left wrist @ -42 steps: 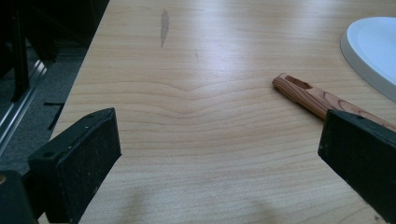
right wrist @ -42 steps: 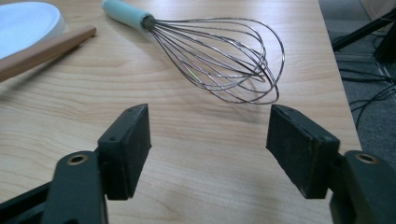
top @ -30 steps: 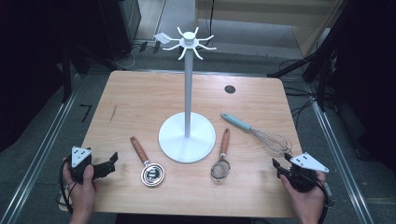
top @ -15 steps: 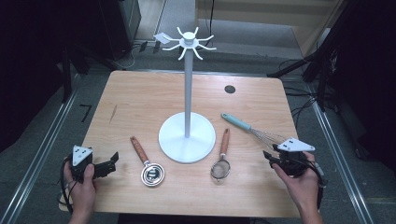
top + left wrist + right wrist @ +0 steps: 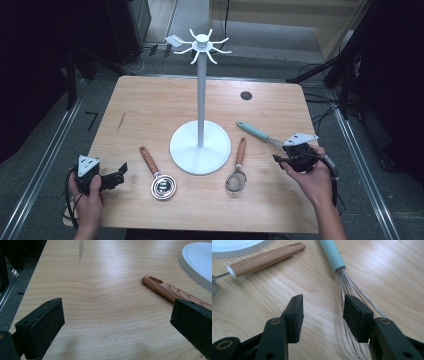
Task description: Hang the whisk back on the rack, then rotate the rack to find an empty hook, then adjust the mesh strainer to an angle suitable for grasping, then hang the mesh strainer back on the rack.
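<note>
1. The right gripper (image 5: 292, 159) sits near the right edge of the desk (image 5: 150, 110), directly over the whisk (image 5: 342, 277); its jaws stand apart with nothing between them, one jaw just over the wire loops. I judge a grab of the whisk is being lined up.
2. The whisk lies flat, its teal handle (image 5: 252, 131) pointing toward the stand's white base (image 5: 200, 147) and its wires toward the right edge, so the wires are the end nearest the hand.
3. The left gripper (image 5: 111, 176) rests near the front-left corner, jaws wide apart and empty, aimed at the wooden handle (image 5: 170, 291) of a small measuring cup (image 5: 163, 187); it looks parked, ready.
4. A strainer (image 5: 236, 172) lies just right of the base.
5. The hooks (image 5: 201, 44) atop the stand hang empty, probably where the 3 utensils belong.
</note>
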### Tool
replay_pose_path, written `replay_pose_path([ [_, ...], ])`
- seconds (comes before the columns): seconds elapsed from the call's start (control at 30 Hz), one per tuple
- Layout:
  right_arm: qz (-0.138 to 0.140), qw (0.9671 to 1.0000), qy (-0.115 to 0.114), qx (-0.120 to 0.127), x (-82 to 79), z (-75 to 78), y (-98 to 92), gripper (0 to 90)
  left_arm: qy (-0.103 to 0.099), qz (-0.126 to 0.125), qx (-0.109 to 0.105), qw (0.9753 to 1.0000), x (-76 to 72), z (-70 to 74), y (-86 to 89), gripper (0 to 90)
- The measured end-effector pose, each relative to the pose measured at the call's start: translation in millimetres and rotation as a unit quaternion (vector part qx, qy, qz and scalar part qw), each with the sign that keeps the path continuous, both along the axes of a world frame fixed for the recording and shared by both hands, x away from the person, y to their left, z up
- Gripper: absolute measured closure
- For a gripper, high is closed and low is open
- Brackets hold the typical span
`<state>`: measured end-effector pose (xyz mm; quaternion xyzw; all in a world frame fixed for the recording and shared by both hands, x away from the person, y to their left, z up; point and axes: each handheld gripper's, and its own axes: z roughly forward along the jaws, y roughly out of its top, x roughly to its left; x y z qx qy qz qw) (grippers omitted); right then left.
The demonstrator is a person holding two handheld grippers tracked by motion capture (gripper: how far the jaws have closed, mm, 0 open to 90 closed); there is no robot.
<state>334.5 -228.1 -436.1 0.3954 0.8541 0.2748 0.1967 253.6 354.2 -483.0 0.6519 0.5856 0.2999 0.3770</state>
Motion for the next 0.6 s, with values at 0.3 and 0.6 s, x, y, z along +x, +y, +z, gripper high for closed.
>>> replay_pose_path([
  [0.3, 0.025, 0.9990, 0.005, -0.037, 27.6, 6.0, 5.1, 46.6, -0.003, -0.006, -0.003, 1.0000, -1.1, -0.1, -0.4, 0.0],
  [0.6, 0.033, 0.9976, 0.039, -0.045, 50.3, 4.2, 3.8, 52.4, -0.003, -0.008, -0.001, 1.0000, -0.9, 0.0, -0.5, 0.0],
])
